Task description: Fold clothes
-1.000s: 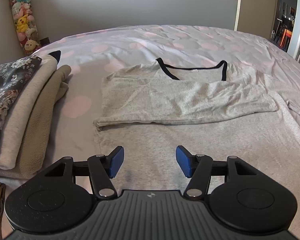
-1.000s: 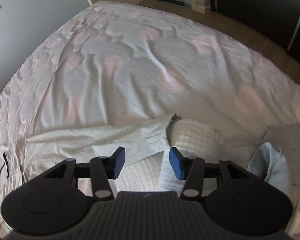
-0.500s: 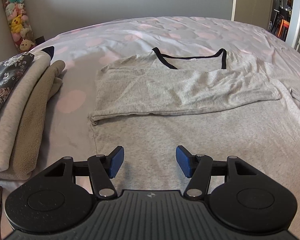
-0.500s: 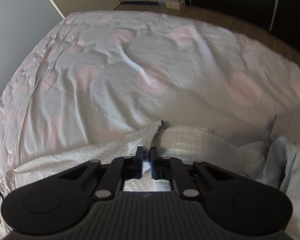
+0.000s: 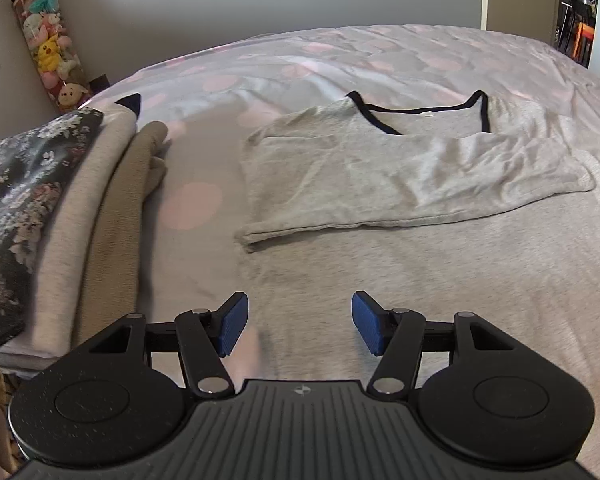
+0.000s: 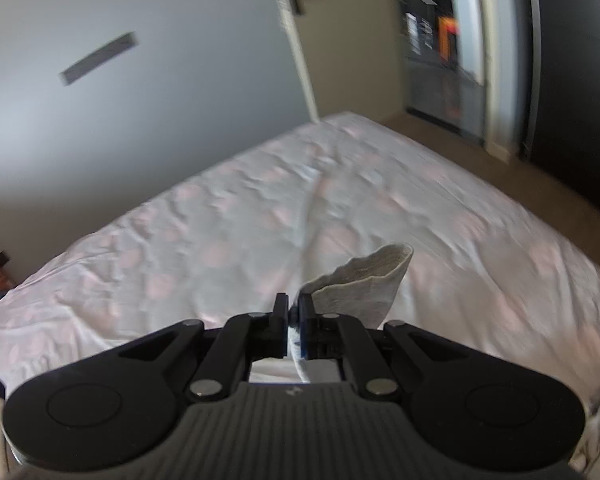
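Observation:
A light grey T-shirt [image 5: 400, 176] with a black neckline [image 5: 416, 114] lies flat on the bed, its upper part folded across itself. My left gripper [image 5: 298, 322] hovers open just above the shirt's lower part, with nothing between its blue pads [image 5: 232, 324]. In the right wrist view my right gripper [image 6: 294, 320] is shut on a flap of light grey cloth [image 6: 364, 284], which sticks up past the fingers, lifted off the bed. I cannot tell which part of the garment that flap is.
A stack of folded clothes [image 5: 60, 216] with a dark floral piece on top sits left of the shirt. The pink-spotted bedspread [image 6: 180, 248] stretches toward a grey wall. Plush toys [image 5: 48, 48] hang in the far left corner. An open doorway [image 5: 580, 12] is far right.
My right gripper shut on the edge of the grey cloth and rose quickly, tilting up so the wall and door now show. The left gripper shifted slightly and stayed open.

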Action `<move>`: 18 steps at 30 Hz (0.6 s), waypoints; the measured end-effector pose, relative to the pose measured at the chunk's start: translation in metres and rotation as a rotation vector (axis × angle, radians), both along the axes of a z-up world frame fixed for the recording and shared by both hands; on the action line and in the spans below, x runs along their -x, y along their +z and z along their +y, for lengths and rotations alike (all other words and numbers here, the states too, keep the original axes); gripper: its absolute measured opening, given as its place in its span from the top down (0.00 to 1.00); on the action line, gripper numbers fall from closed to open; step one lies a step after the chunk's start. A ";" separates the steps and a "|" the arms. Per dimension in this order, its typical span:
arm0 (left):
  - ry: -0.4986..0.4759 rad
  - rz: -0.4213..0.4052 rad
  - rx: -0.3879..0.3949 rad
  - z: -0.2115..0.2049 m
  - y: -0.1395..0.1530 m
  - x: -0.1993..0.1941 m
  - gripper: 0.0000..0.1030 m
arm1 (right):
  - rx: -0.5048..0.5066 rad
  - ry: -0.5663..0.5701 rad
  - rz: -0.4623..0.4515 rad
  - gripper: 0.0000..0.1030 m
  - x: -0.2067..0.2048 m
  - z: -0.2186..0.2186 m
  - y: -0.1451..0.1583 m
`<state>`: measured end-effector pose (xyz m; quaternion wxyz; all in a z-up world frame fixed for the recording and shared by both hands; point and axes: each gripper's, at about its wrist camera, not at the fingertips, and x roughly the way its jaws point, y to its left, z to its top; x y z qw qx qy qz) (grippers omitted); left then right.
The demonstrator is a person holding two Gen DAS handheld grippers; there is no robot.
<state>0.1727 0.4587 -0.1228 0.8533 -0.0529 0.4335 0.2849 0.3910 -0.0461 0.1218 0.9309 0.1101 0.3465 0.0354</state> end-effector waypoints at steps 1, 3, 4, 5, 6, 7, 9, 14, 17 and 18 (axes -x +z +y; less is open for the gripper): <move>0.003 -0.006 0.005 0.003 0.001 0.002 0.46 | 0.015 0.028 -0.025 0.94 0.003 0.020 0.011; 0.016 -0.028 0.031 0.010 0.004 0.008 0.46 | 0.039 0.080 -0.073 0.94 0.007 0.058 0.032; 0.023 -0.041 0.046 0.014 0.005 0.010 0.46 | 0.047 0.103 -0.090 0.94 0.009 0.075 0.040; 0.031 -0.053 0.062 0.018 0.007 0.012 0.46 | 0.055 0.126 -0.107 0.94 0.011 0.092 0.047; 0.040 -0.066 0.076 0.021 0.009 0.015 0.46 | 0.064 0.149 -0.123 0.94 0.013 0.109 0.055; 0.050 -0.077 0.087 0.025 0.010 0.016 0.46 | 0.071 0.173 -0.139 0.94 0.015 0.126 0.062; 0.073 -0.100 0.108 0.033 0.013 0.020 0.46 | 0.081 0.220 -0.158 0.94 0.017 0.158 0.069; 0.121 -0.143 0.167 0.051 0.016 0.030 0.46 | 0.088 0.323 -0.154 0.94 0.022 0.231 0.062; 0.133 -0.152 0.175 0.056 0.014 0.032 0.46 | 0.079 0.393 -0.117 0.94 0.024 0.268 0.043; 0.132 -0.152 0.177 0.057 0.014 0.032 0.46 | 0.077 0.417 -0.103 0.94 0.025 0.280 0.036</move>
